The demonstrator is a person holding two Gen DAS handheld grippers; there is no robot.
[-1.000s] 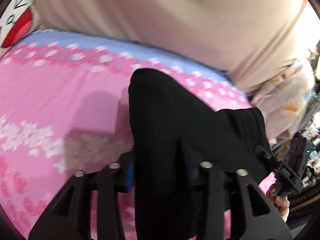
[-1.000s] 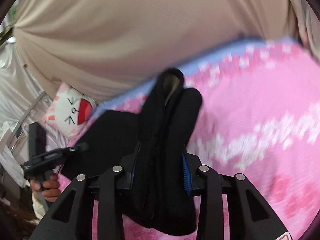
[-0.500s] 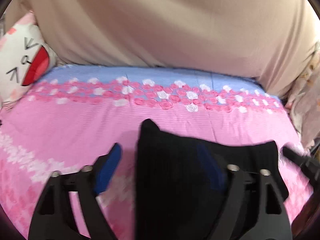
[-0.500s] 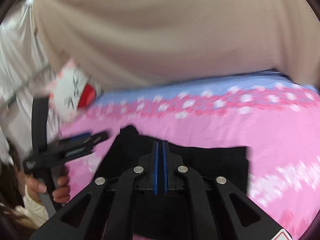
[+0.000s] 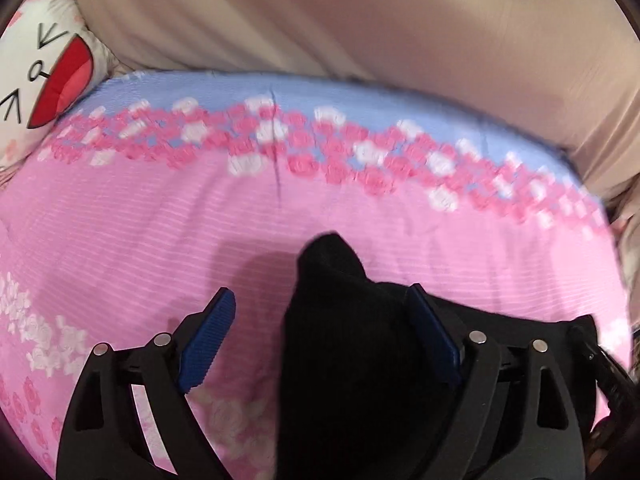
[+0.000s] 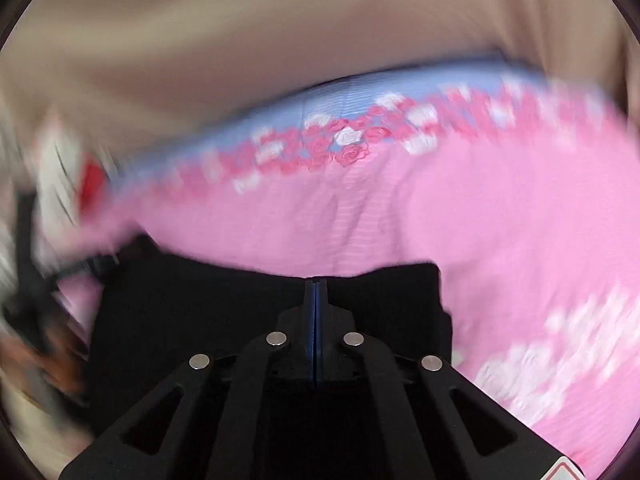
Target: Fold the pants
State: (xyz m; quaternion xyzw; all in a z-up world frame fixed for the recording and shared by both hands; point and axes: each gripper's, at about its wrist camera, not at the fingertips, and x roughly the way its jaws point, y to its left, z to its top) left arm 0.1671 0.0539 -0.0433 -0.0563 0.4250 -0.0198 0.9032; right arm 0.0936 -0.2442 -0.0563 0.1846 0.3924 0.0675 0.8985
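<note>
The black pants (image 5: 352,344) lie folded on the pink flowered bedspread (image 5: 160,224). In the left wrist view my left gripper (image 5: 320,312) is open; its blue pads (image 5: 208,336) stand wide apart, with a raised corner of the pants between them, against the right pad. In the right wrist view the pants (image 6: 192,320) lie flat below my right gripper (image 6: 316,284), whose blue pads are pressed together with no cloth between them that I can see. The view is blurred by motion.
A beige curtain or cover (image 5: 360,20) hangs behind the bed. A white cat-face pillow (image 5: 44,76) sits at the far left corner. The other gripper's handle (image 5: 604,364) shows at the right edge, above the pants.
Both grippers let go of the pants: the left opened wide, the right closed empty. The pants dropped from hanging in the jaws to lying flat on the bed.
</note>
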